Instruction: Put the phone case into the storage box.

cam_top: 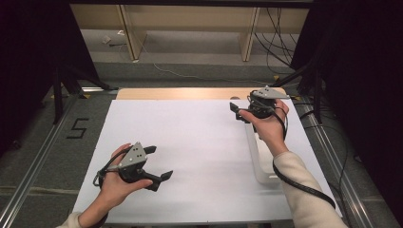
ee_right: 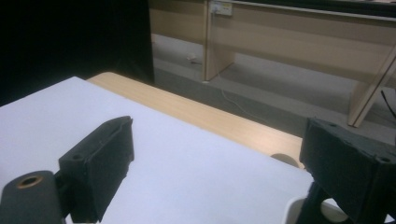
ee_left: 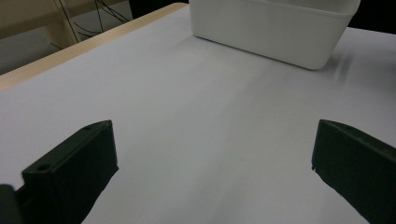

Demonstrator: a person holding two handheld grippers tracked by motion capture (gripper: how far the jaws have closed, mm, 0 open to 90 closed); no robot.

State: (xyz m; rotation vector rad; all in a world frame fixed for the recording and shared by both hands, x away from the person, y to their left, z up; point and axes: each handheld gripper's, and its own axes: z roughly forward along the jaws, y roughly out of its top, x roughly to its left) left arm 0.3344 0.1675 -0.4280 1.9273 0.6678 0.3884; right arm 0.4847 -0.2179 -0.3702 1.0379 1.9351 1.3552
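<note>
Hovering low at the near left of the bench (cam_top: 199,142), the left claw (cam_top: 159,163) sits in the person's left hand (cam_top: 116,185), jaws spread wide with nothing between them, just white sheet under them! Through the left gripper view, those two black jaws frame bare white surface, and beyond them stands the white tub (ee_left: 275,30), well apart from that claw. Over to the right side now: in the high view the tub (cam_top: 260,164) shows as a pale rounded wall running along the right part of the bench, partly covered by the right forearm and its cream sleeve (cam_top: 304,194). Further back, the right hand (cam_top: 268,126) carries the right claw (cam_top: 236,111) above the far right of the bench, beyond the tub's far end. Its jaws are released, gaping and gripping nothing, pointing across the far wooden edge (ee_right: 219,119) toward the pale wooden furniture (ee_right: 299,42) behind
</note>
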